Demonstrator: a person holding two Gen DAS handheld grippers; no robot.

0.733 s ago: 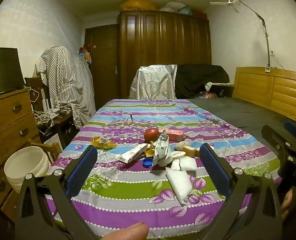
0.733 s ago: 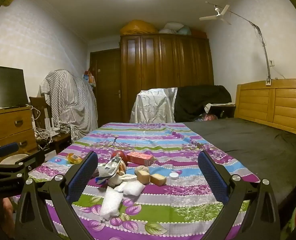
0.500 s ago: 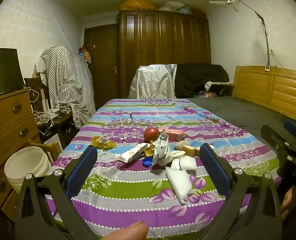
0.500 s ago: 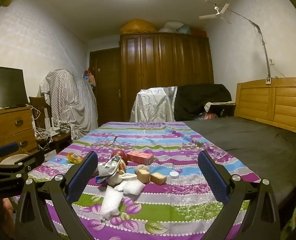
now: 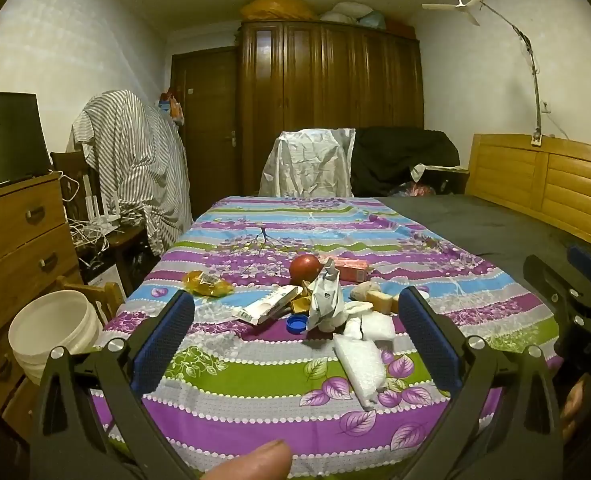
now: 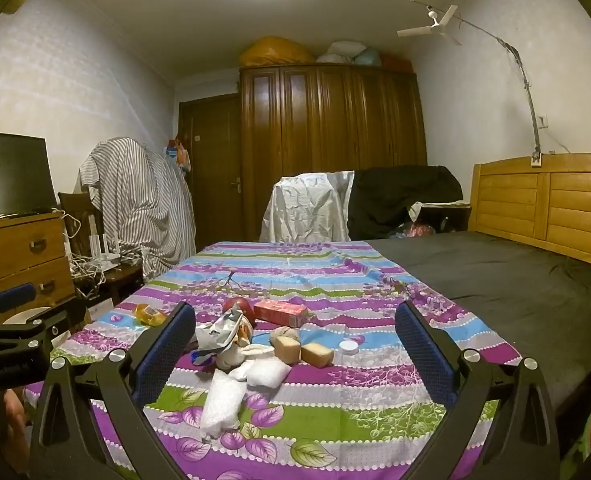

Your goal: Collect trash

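Both grippers hover at the near edge of the surface (image 5: 255, 412), which is covered by a striped purple, green and blue cloth with a leaf print. Left gripper (image 5: 295, 336): jaws spread fully apart, nothing between the pads. Right gripper (image 6: 295, 352): jaws likewise wide apart, empty. Neither touches any item.

The trash sits in a loose cluster near the middle of the surface, ahead of both grippers.
- White foam wrap (image 5: 359, 364): nearest piece, lying flat, long axis toward the camera.
- Second white padded piece (image 5: 375, 326): just behind it, touching or nearly so.
- Crumpled silver pouch (image 5: 325, 298): standing upright in the centre of the pile.
- Blue bottle cap (image 5: 296, 324): flat on the cloth, just left of the pouch base.
- White flattened carton (image 5: 267, 309): left of the cap, tilted.
- Yellow wrapper (image 5: 207, 283): apart from the pile, to its left.
- Red round fruit (image 5: 305, 266): behind the pouch.
- Red box (image 5: 349, 266): lying beside the fruit, on its right.
- Two tan blocks (image 6: 303, 351): side by side, right of the pouch.
- Small white lid (image 6: 349, 346): just right of the blocks.

A white bucket (image 5: 53, 328) stands on a wooden chair off the left edge of the surface, beside a wooden dresser (image 5: 19, 240). A fingertip (image 5: 251, 462) shows at the bottom of the left wrist view.
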